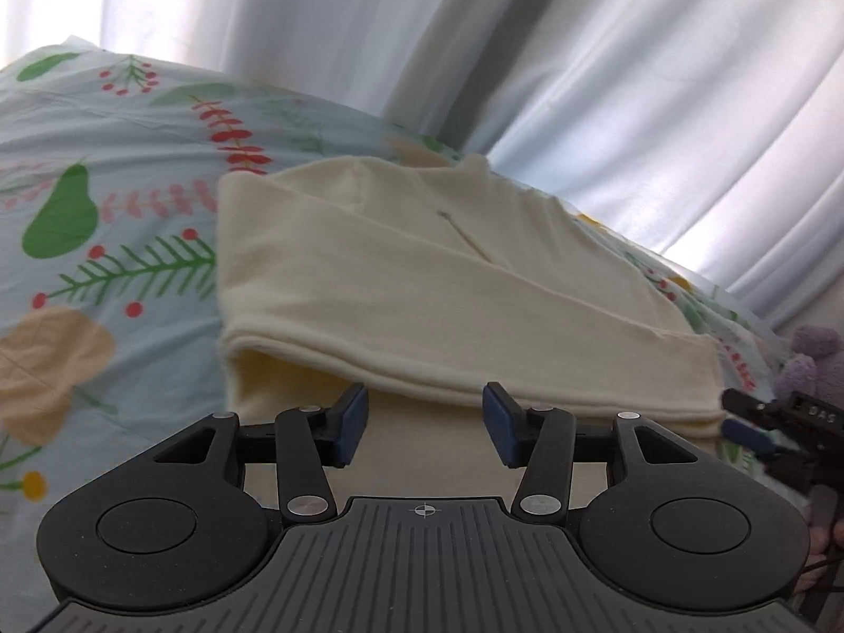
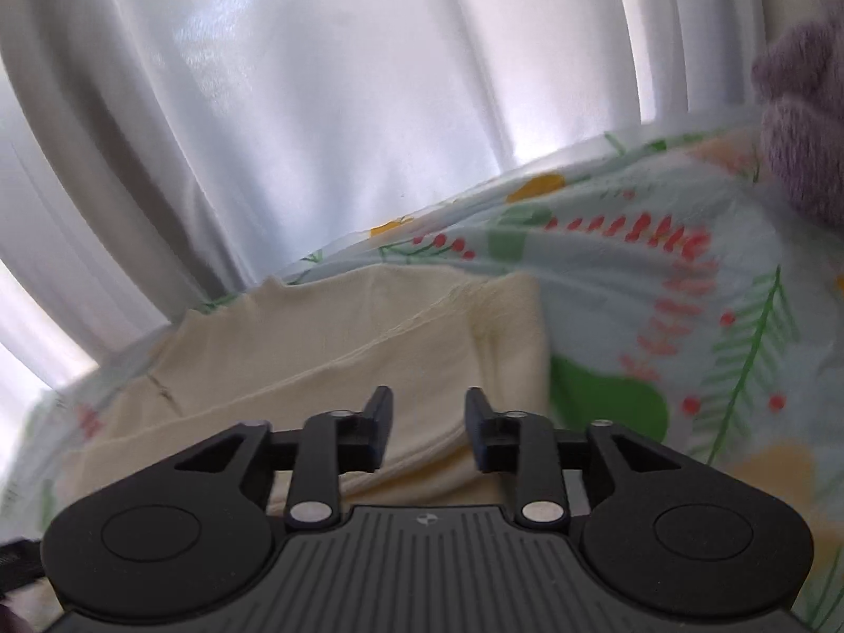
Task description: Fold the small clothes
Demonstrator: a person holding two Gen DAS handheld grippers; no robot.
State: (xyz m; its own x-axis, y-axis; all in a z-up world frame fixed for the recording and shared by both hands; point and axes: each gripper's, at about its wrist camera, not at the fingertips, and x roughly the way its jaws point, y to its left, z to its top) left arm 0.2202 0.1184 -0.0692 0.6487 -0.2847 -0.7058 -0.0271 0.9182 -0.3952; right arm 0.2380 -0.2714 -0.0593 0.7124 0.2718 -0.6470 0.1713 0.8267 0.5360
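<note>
A cream garment [image 1: 422, 285] lies partly folded on the floral bedsheet [image 1: 105, 169], its layered near edge raised a little off the lower layer. My left gripper [image 1: 424, 422] is open and empty, its blue pads just short of that near edge. The right gripper shows at the right edge of the left wrist view [image 1: 759, 422]. In the right wrist view my right gripper [image 2: 428, 430] is open and empty over the near right part of the garment [image 2: 327, 348], close to its folded right edge.
White curtains [image 2: 316, 105] hang close behind the bed. A purple plush thing [image 2: 802, 121] sits at the right, also seen in the left wrist view [image 1: 812, 364]. Bare floral sheet [image 2: 712, 316] lies on both sides of the garment.
</note>
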